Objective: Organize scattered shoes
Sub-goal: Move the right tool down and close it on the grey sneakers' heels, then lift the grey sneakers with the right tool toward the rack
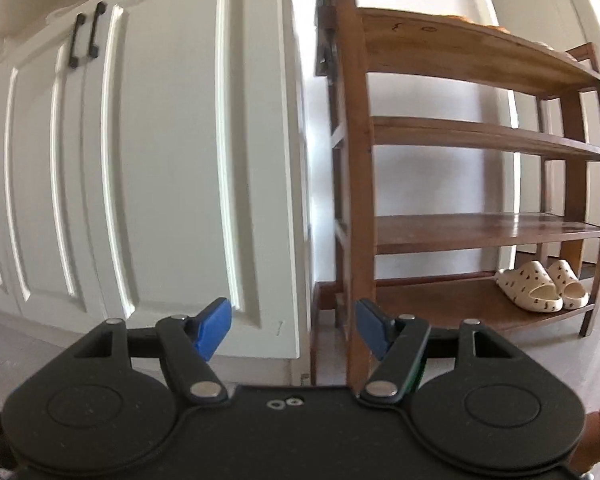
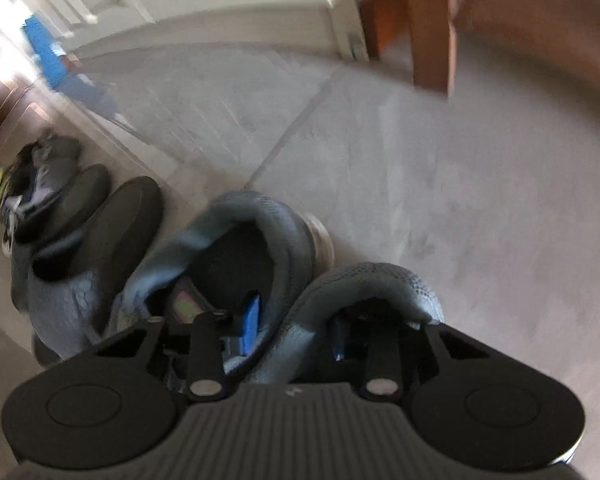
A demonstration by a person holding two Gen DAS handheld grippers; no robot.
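In the left wrist view a brown wooden shoe rack (image 1: 472, 168) stands against the wall, with a pair of cream slippers (image 1: 540, 286) on its bottom shelf at the right. My left gripper (image 1: 294, 330) is open and empty, held in front of the rack's left post. In the blurred right wrist view my right gripper (image 2: 296, 326) is closed on the inner collars of two grey sneakers (image 2: 260, 256), one finger inside each shoe, above the tiled floor. A second grey sneaker (image 2: 380, 284) is on the right.
White panelled cabinet doors (image 1: 140, 160) with black handles stand left of the rack. More dark shoes (image 2: 84, 216) lie on the floor at the left of the right wrist view. A rack leg (image 2: 428, 32) and grey floor tiles (image 2: 460, 200) lie ahead.
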